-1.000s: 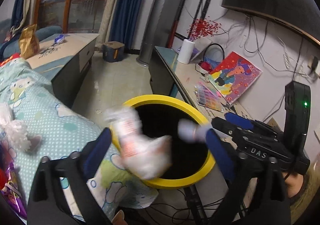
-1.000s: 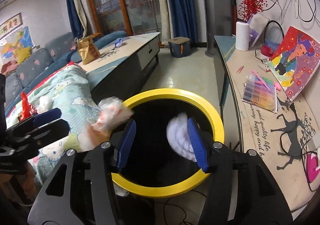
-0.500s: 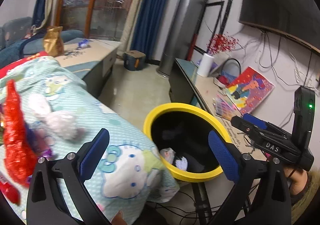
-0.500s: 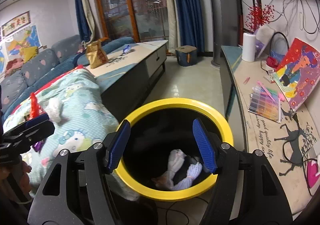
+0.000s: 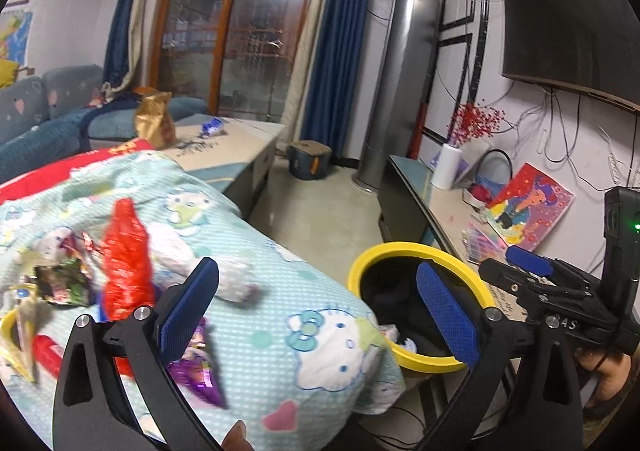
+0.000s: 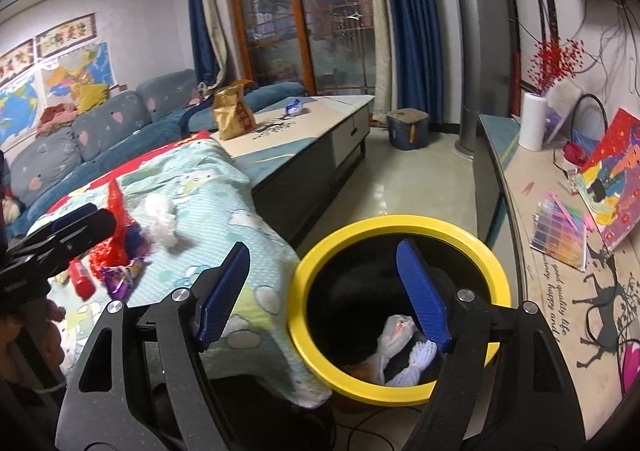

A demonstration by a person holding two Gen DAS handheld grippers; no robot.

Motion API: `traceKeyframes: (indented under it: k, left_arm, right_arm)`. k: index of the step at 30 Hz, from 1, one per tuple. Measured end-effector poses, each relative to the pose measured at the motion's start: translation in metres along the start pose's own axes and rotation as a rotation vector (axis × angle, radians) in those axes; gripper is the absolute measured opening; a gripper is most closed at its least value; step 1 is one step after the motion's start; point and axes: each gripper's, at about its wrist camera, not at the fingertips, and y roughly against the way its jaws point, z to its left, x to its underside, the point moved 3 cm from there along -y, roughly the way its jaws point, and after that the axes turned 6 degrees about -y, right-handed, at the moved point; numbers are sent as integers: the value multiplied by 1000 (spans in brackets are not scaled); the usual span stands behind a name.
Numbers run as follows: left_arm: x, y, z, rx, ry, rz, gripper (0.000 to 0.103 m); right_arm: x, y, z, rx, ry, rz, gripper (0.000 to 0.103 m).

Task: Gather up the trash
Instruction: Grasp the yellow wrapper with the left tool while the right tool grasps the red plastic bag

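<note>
A black bin with a yellow rim (image 6: 400, 225) (image 5: 404, 251) stands beside the cartoon-print blanket (image 5: 256, 315) (image 6: 208, 187). White crumpled trash (image 6: 394, 335) lies inside it. On the blanket lie a red wrapper (image 5: 126, 263) (image 6: 114, 203), a purple wrapper (image 5: 196, 367) (image 6: 120, 277), white tissue (image 6: 162, 219) (image 5: 236, 279) and other wrappers (image 5: 60, 283). My left gripper (image 5: 316, 311) is open and empty over the blanket's edge; it also shows at the left of the right wrist view (image 6: 68, 231). My right gripper (image 6: 324, 291) is open and empty above the bin; it shows in the left wrist view (image 5: 536, 279).
A coffee table (image 6: 304, 123) with a brown paper bag (image 6: 232, 115) stands behind the blanket. A low TV cabinet (image 6: 560, 275) with a painting (image 6: 616, 179), bead box (image 6: 560, 235) and paper roll (image 6: 534, 127) runs along the right. A sofa (image 6: 100, 131) is at the left.
Both grippers let go of their white trash, which fell into the bin. The left gripper has swung left toward the wrappers on the blanket; the right has pulled back slightly.
</note>
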Motion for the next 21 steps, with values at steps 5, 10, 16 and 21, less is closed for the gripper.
traceKeyframes:
  k: [5, 10, 16, 21]
  left_arm:
    - [0, 10, 15, -31, 16, -10, 96]
    - [1, 20, 32, -72, 40, -25, 96]
    - [5, 35, 58, -131, 71, -39, 96]
    - [8, 45, 81, -180, 94, -43, 96]
  right_arm:
    - [2, 1, 19, -33, 26, -1, 69]
    - [3, 2, 38, -68, 52, 1, 70]
    - [6, 0, 64, -120, 81, 12, 70]
    - [9, -2, 86, -167, 110, 23, 70]
